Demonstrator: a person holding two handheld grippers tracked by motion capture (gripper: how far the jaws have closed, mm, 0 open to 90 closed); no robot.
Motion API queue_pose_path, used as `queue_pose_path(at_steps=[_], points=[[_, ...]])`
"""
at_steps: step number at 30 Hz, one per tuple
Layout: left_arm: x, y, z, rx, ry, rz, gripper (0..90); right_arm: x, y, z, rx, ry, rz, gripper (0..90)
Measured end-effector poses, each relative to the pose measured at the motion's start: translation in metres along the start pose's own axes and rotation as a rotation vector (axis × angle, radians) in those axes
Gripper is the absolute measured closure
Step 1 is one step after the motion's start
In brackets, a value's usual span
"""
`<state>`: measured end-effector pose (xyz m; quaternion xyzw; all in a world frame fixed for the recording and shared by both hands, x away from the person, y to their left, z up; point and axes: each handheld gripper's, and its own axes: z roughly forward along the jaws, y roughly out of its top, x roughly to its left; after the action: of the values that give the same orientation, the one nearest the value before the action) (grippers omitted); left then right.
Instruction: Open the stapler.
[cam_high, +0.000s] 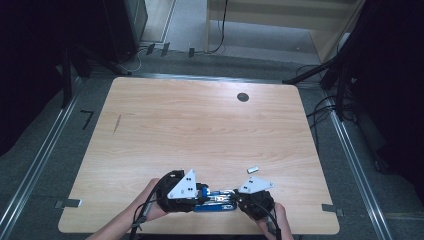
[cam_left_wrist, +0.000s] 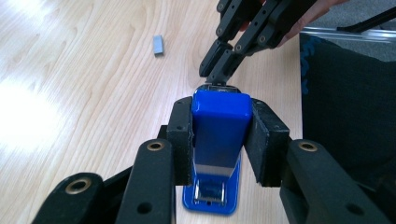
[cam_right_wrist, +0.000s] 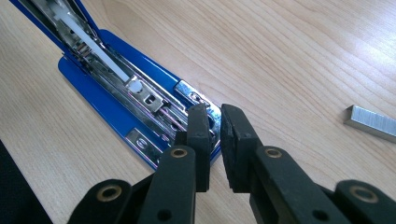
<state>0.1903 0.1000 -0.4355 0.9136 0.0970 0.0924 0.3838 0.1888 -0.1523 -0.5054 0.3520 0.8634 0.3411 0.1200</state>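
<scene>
A blue stapler (cam_high: 217, 201) lies near the table's front edge, swung open. In the left gripper view its blue top cover (cam_left_wrist: 218, 122) stands up from the base (cam_left_wrist: 232, 204), and my left gripper (cam_left_wrist: 219, 140) is shut on the cover's two sides. My right gripper (cam_right_wrist: 215, 122) rests at the front tip of the metal magazine (cam_right_wrist: 140, 95), its jaws almost together with only a thin slit and nothing seen between them. From the left gripper view, the right gripper (cam_left_wrist: 217, 77) touches the stapler's far end. A short strip of staples (cam_right_wrist: 371, 122) lies loose on the wood to its right.
The wooden table (cam_high: 200, 125) has a round cable hole (cam_high: 243, 97) at the back and a dark scratch (cam_high: 116, 124) on the left. The staple strip (cam_high: 253, 170) sits just beyond the right gripper (cam_high: 240, 199). The front edge is close under both hands.
</scene>
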Motion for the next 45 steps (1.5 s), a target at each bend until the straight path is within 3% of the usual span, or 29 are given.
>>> queue_pose_path(at_steps=[17,39,45], points=[[0.001,-0.019,-0.019,0.037,0.013,-0.034,66.2,0.000,0.000,0.000,0.002,0.004,0.000,83.7],[0.008,-0.042,-0.030,0.066,-0.016,-0.080,66.1,-0.002,0.000,0.001,-0.003,0.014,-0.001,83.6],[0.008,-0.053,-0.032,0.115,0.002,-0.079,65.7,-0.003,-0.001,0.000,-0.003,0.015,0.000,83.6]])
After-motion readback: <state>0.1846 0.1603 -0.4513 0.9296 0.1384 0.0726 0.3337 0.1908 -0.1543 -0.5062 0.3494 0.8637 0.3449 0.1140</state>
